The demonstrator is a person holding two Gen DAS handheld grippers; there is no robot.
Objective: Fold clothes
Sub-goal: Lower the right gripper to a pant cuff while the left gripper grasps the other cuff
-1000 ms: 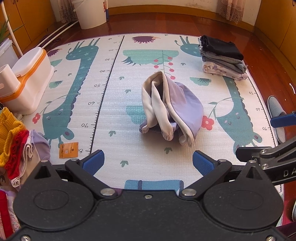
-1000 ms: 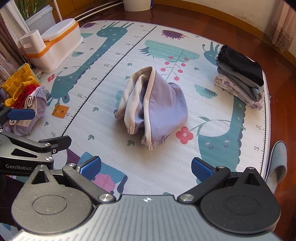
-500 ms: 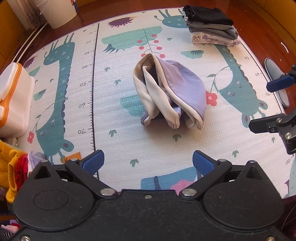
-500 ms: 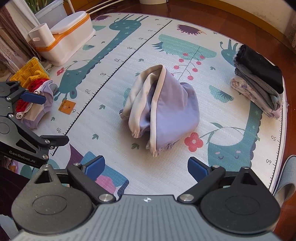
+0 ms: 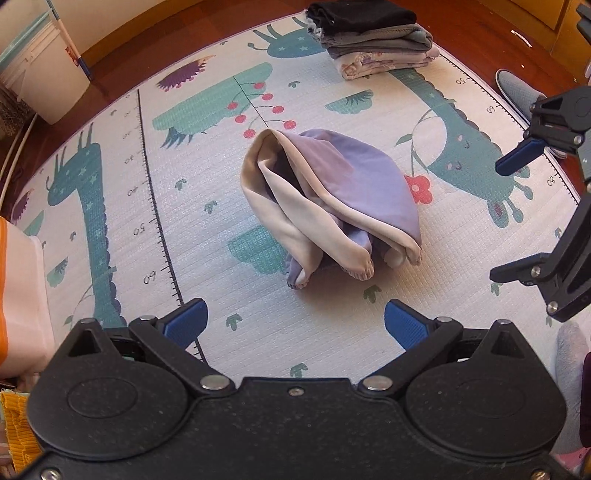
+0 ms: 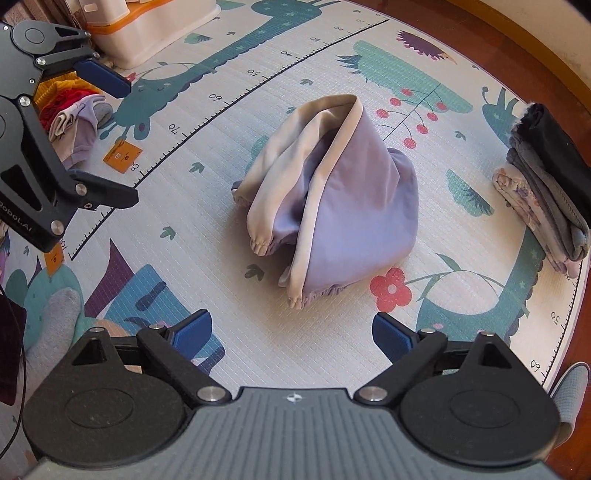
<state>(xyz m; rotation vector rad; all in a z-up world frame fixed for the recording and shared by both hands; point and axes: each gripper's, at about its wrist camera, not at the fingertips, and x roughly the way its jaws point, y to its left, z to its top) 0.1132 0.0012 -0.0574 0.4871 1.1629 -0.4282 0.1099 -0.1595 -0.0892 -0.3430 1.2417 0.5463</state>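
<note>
Right now a crumpled lilac and cream garment (image 5: 328, 206) sits in a loose heap at the centre of both views, on a play mat (image 5: 207, 177) printed with giraffes and a ruler scale. Its gathered cuffs point toward the bottom of the frame, and nothing is touching it.

Low in the left wrist view, the left gripper (image 5: 295, 325) has its blue-padded fingers (image 5: 184, 325) spread wide and released, with only bare mat between them. At the bottom of the right wrist view, the right gripper (image 6: 291, 332) is likewise spread apart and empty, short of the garment's nearest hem.

A stack of folded clothes (image 6: 546, 184), black on top, lies at the right edge of the right wrist view, well apart from the heap. At the upper left of that view are a pile of unfolded clothes (image 6: 70, 114) in yellow, red and lilac, and a white box with an orange band (image 6: 159, 26). A grey slipper (image 5: 521, 92) lies at the upper right of the left wrist view.
</note>
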